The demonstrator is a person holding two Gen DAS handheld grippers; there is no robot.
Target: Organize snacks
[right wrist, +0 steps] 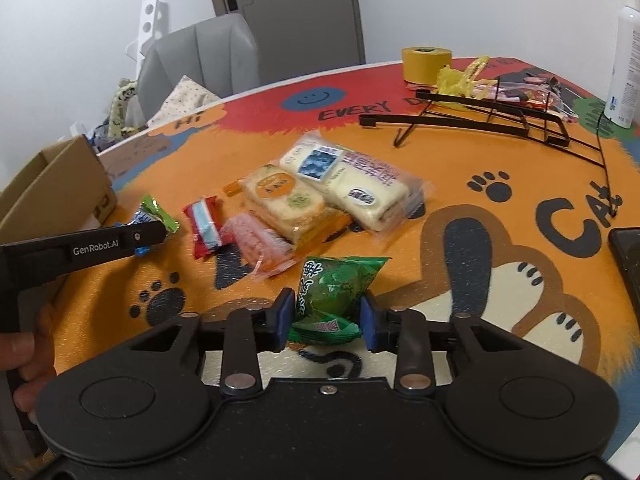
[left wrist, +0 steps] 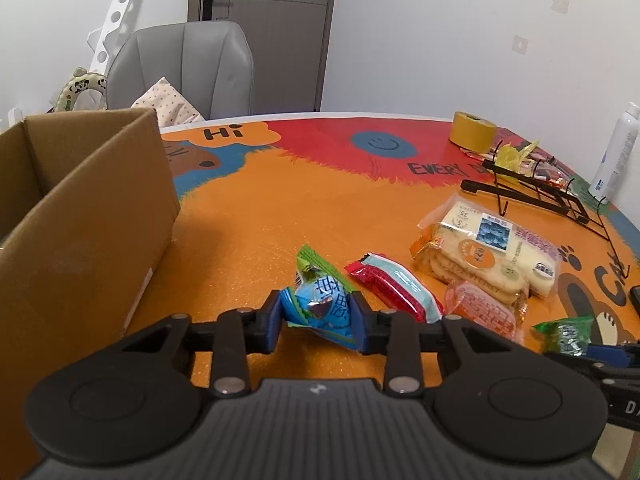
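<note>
My left gripper [left wrist: 318, 322] is shut on a small blue-and-green snack packet [left wrist: 320, 304], its blue pads pressing both sides of it, close to the cardboard box [left wrist: 84, 216] on the left. My right gripper [right wrist: 326, 316] is shut on a green snack packet [right wrist: 334, 292] low over the table. On the orange tablecloth [left wrist: 260, 216] lie a red-and-pale-blue wafer bar [left wrist: 394, 286], a pink packet [left wrist: 482, 310], a biscuit pack with an orange label [left wrist: 474, 264] and a white cake pack [left wrist: 516, 240]. The right wrist view shows the left gripper [right wrist: 146, 236] from the side with its packet.
A black wire rack [right wrist: 492, 118] lies tipped over at the back right beside a yellow tape roll [right wrist: 426, 64] and yellow wrappers. A white spray bottle [right wrist: 626, 60] stands at the far right edge. A grey chair [left wrist: 184, 68] stands behind the table. A dark flat object [right wrist: 626, 260] lies at the right.
</note>
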